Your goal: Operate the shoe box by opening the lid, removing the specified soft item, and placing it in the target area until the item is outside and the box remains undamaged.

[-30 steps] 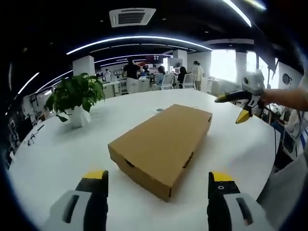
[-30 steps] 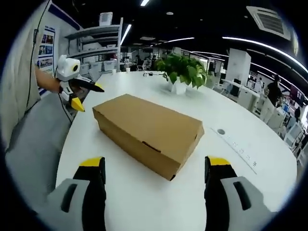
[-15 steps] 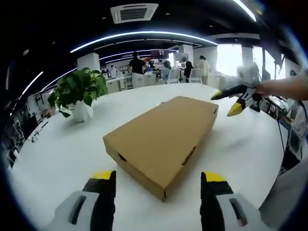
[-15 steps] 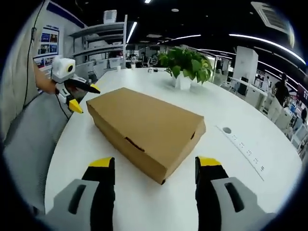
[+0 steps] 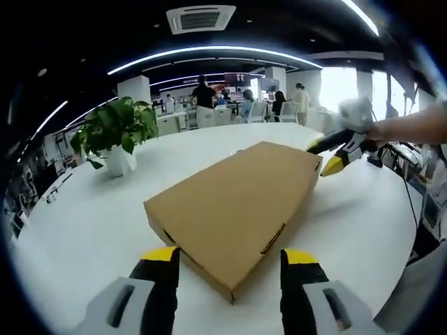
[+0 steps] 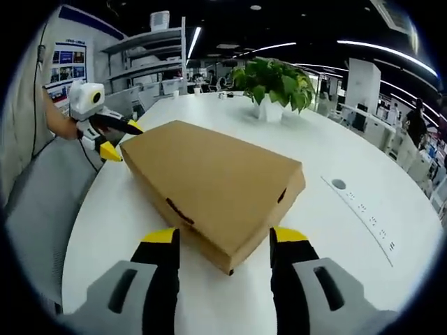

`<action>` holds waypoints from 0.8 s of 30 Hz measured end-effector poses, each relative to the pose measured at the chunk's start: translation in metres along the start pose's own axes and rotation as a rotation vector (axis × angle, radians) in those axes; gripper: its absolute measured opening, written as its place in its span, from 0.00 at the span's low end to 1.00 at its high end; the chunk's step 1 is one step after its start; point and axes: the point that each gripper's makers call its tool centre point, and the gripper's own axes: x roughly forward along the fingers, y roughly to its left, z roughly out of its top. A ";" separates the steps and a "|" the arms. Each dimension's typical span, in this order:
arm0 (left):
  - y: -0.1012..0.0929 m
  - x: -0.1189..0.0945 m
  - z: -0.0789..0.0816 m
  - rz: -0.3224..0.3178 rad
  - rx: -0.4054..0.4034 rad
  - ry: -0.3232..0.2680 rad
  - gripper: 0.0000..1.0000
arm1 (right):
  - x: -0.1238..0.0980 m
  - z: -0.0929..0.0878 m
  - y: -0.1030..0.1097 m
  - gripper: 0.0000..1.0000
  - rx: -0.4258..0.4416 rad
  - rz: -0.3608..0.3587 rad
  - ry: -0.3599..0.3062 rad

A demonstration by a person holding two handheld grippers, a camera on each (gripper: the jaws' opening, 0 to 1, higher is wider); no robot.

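Closed cardboard shoe box on table, light, stiff yet dentable; best lifted at lid edge, 6 o'clock, both fingers open.

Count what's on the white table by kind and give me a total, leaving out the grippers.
Cardboard shoe box: 1, lid closed
Potted plant: 1
Round table grommet: 1
Total: 3
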 end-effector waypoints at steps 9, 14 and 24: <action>0.003 0.000 0.000 0.029 -0.008 0.001 0.55 | 0.002 -0.002 0.003 0.44 0.011 0.007 0.013; 0.003 0.000 -0.001 0.024 -0.003 0.005 0.54 | 0.001 -0.004 0.001 0.42 0.025 -0.005 0.020; 0.006 -0.002 -0.005 0.043 0.009 0.015 0.53 | 0.002 -0.006 0.008 0.41 0.055 -0.029 0.023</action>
